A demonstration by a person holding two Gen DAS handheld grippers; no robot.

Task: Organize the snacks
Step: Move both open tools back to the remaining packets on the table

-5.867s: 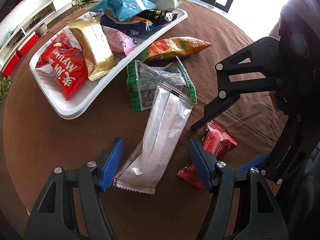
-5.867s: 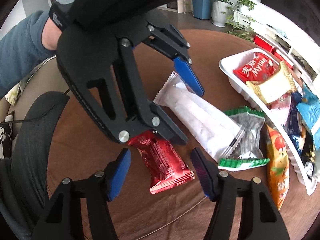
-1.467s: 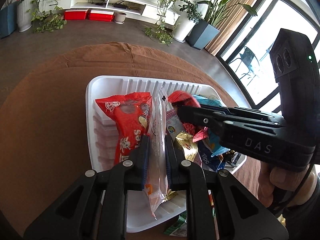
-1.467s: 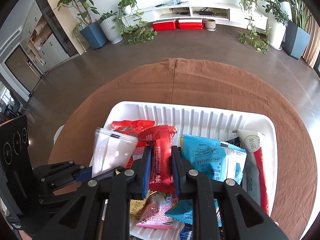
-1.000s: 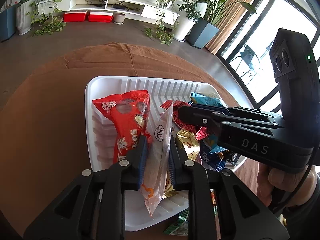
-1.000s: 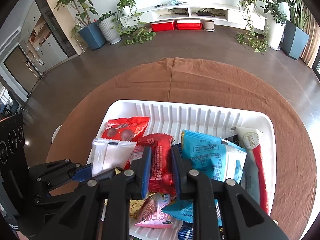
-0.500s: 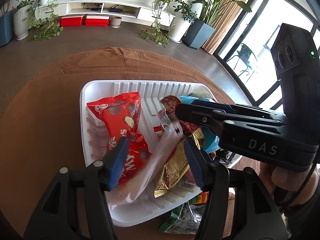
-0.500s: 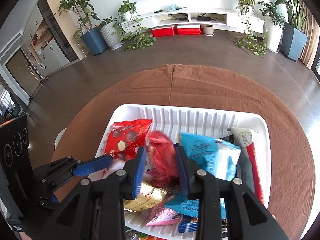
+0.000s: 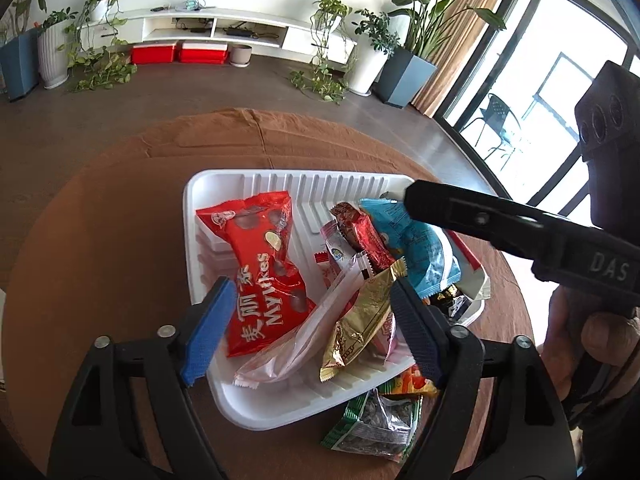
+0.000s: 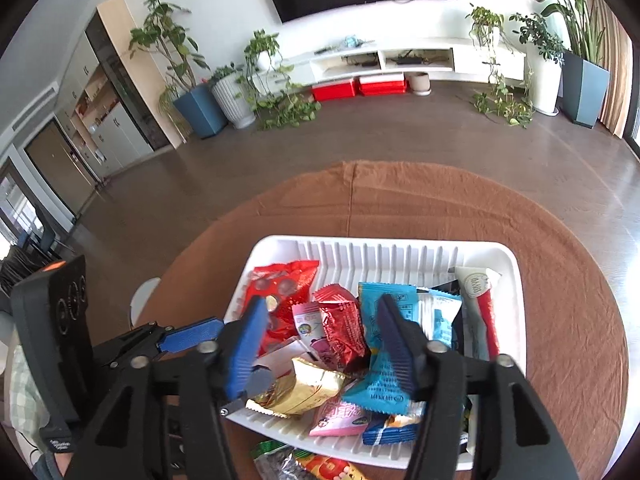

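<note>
Now both hand-held grippers [image 9: 310,328] [image 10: 318,344] opening, empty, above white packet [image 9: 304,334] lengthwise diagonal in tray [image 9: 280,412].

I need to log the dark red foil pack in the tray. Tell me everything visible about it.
The red pack is a small pillow-style wrapper of shiny, crinkled dark red foil with crimped ends and fine print too small to read. It lies in the white tray, tilted atop other packs, beside the blue pack and over the pink one. It sits between the right gripper's opening jaws, which no longer press it.
</note>
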